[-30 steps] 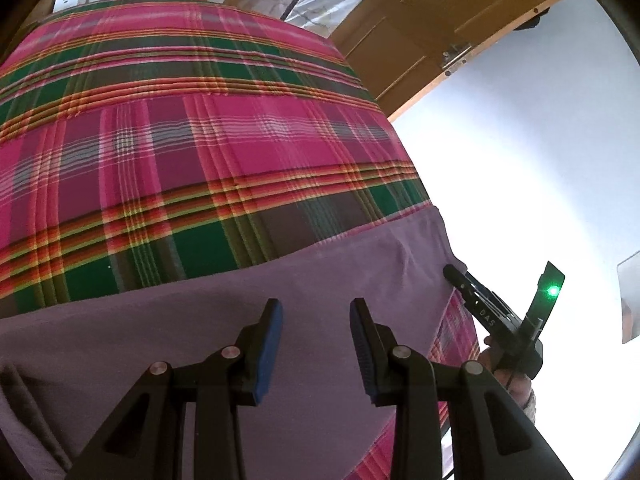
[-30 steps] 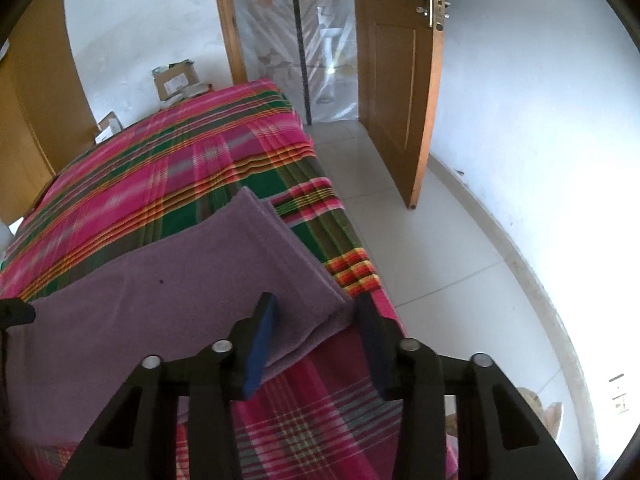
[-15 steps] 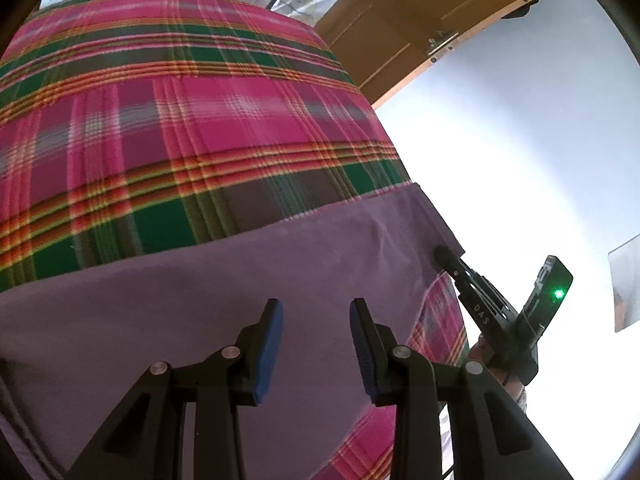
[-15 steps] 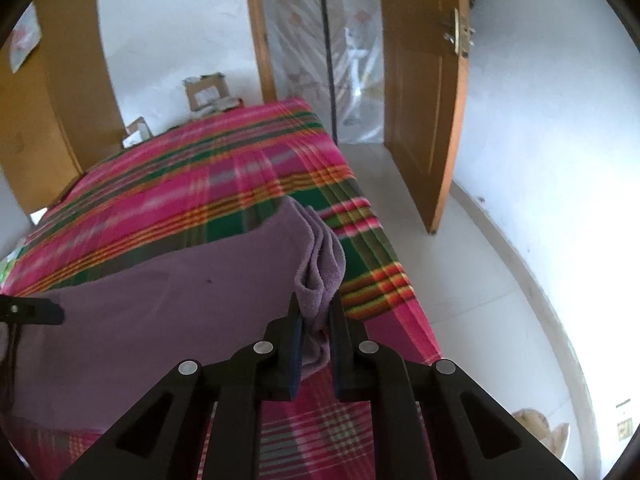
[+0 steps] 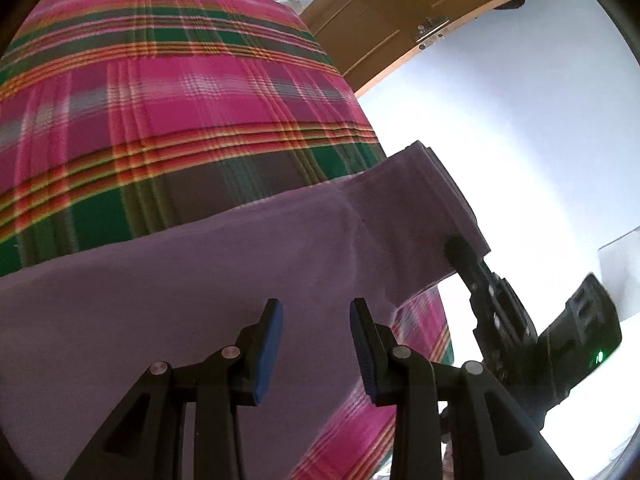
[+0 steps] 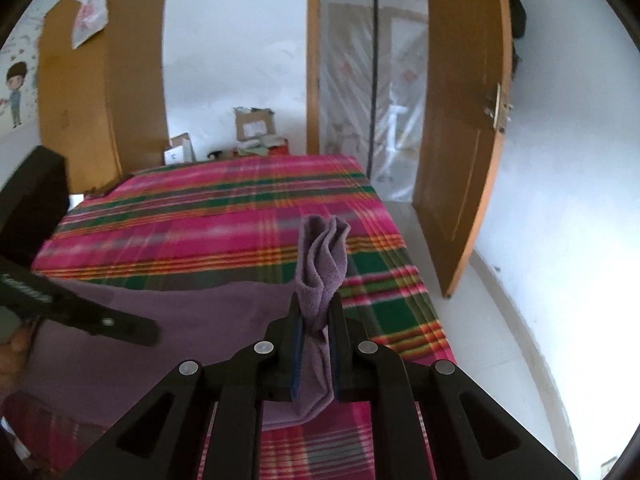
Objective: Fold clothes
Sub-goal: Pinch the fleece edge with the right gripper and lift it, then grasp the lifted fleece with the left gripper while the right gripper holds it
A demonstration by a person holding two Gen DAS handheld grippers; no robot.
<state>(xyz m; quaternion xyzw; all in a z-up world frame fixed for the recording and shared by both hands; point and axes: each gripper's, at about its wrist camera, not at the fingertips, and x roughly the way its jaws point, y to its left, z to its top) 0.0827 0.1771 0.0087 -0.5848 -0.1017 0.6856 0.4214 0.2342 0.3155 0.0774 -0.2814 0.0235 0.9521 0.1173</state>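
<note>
Right tongs (image 6: 316,320) pinching bunched, soft purple cloth (image 6: 320,256); left tongs (image 5: 316,320) agape, empty, above it.

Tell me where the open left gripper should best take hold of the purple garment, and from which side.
Probably the near edge of the purple garment, approached low from the bed's front: the left gripper hovers open over flat cloth, while the right gripper pinches the lifted right end.

Bright daylight floods both views, and the white wall (image 5: 520,140) blows out to pure glare on the right of the left wrist view. Fisheye bending curves the door (image 6: 460,140) and darkens every corner. The plaid bedspread (image 5: 180,100) smears slightly with motion blur.
</note>
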